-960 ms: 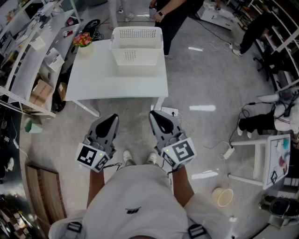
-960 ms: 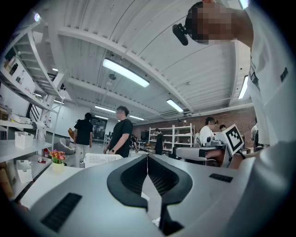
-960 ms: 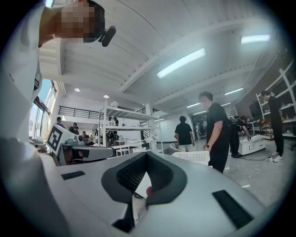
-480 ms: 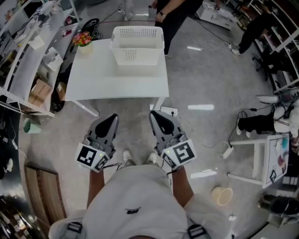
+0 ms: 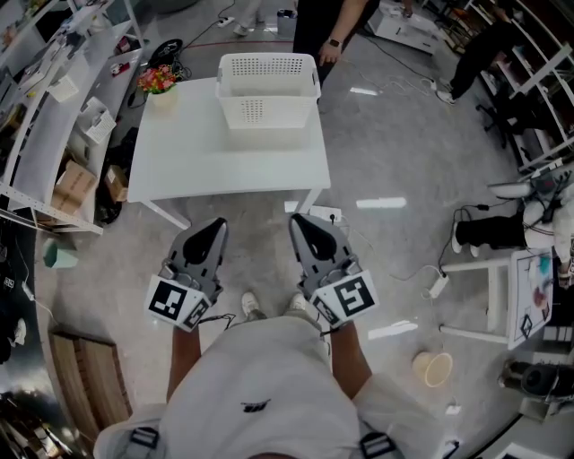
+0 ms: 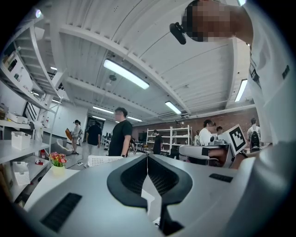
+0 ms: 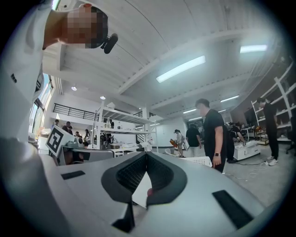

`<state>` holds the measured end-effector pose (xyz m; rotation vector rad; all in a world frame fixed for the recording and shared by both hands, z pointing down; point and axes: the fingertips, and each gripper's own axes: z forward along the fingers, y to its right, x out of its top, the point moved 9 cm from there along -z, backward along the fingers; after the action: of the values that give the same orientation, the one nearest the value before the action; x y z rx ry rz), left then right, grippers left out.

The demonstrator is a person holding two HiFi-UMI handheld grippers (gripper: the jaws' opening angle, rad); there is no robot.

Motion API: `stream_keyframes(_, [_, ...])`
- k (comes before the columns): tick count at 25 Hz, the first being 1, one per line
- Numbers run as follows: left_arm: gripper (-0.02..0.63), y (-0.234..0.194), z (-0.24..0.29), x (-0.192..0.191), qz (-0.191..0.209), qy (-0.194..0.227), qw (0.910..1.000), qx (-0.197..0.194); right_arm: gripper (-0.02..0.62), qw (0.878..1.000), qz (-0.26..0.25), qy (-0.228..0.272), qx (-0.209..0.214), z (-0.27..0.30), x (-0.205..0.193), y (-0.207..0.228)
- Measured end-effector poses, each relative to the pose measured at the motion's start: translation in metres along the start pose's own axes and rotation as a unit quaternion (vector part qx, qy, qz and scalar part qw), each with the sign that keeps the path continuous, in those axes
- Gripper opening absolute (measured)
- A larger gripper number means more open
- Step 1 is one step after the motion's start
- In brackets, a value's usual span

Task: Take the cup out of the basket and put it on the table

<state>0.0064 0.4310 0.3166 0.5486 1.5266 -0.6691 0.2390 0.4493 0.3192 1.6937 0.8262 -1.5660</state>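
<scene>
Left gripper [image 5: 216,229], right gripper [image 5: 300,224]: both clenched, empty, level at waist. Likely pre-approach, standing back from table [image 5: 224,160]. Basket [image 5: 267,109] at far edge; cup unseen.

Inside the basket [image 5: 267,88], the floor is partly screened by the near wall, so its contents cannot be told. The person [image 5: 316,27] beyond the counter [image 5: 224,152] is cut off by the top edge.

Bright, even light from ceiling tubes [image 6: 126,74] leaves glare on the floor [image 5: 381,203], with fisheye-bent, darkened edges.
</scene>
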Motion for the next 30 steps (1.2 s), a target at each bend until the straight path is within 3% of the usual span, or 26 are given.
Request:
stream_keyframes(7, [0.012,-0.021,-0.006,0.007,0.003,0.002,0.9998,-0.022,0.009,1.000,-0.011,0.000,-0.017,0.013,0.005,-0.016])
stream_keyframes(14, [0.012,-0.035,0.009,0.006,-0.001,0.000,0.9998,-0.020,0.009,1.000,-0.019,-0.006,-0.015,0.029,0.006,0.000])
stream_keyframes(30, [0.012,-0.080,0.120,0.004,0.002,-0.004,0.9997,0.023,0.009,1.000,0.002,-0.004,0.027,0.103,-0.001,0.117])
